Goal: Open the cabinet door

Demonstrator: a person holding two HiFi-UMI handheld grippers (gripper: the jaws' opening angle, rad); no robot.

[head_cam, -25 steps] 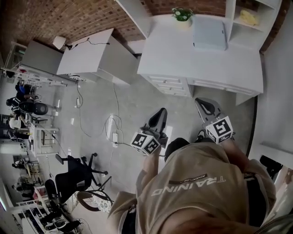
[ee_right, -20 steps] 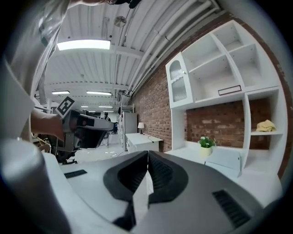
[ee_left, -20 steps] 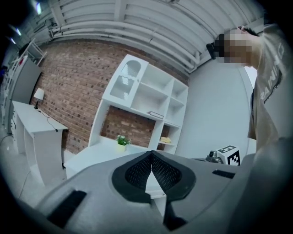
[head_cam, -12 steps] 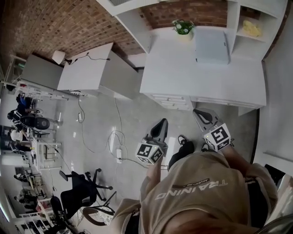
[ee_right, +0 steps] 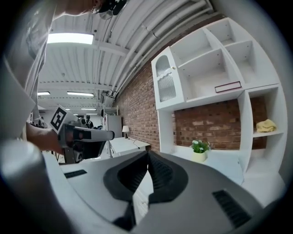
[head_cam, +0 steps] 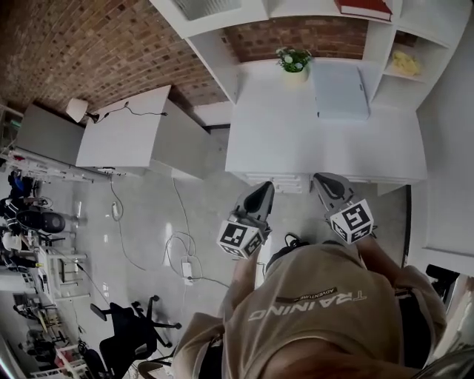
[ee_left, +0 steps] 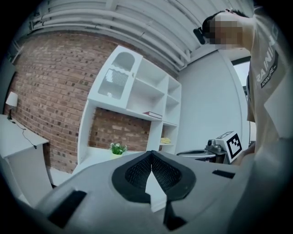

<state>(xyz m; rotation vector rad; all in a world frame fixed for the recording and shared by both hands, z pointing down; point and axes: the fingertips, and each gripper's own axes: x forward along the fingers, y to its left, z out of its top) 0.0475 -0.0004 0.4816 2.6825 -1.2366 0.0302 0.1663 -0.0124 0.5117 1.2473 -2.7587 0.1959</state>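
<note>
Hovering at the front edge of the white cabinet (head_cam: 296, 133), the left gripper (head_cam: 261, 191) and right gripper (head_cam: 324, 181) each keep jaws pressed together, empty; open floor (head_cam: 207, 215) spreads left of the cabinet.

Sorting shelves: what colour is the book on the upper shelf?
Book: red, clearest in head view.

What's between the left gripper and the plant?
Only bare white desktop, as the head view shows. The left gripper is at the desk's front edge and the plant stands at the back.
</note>
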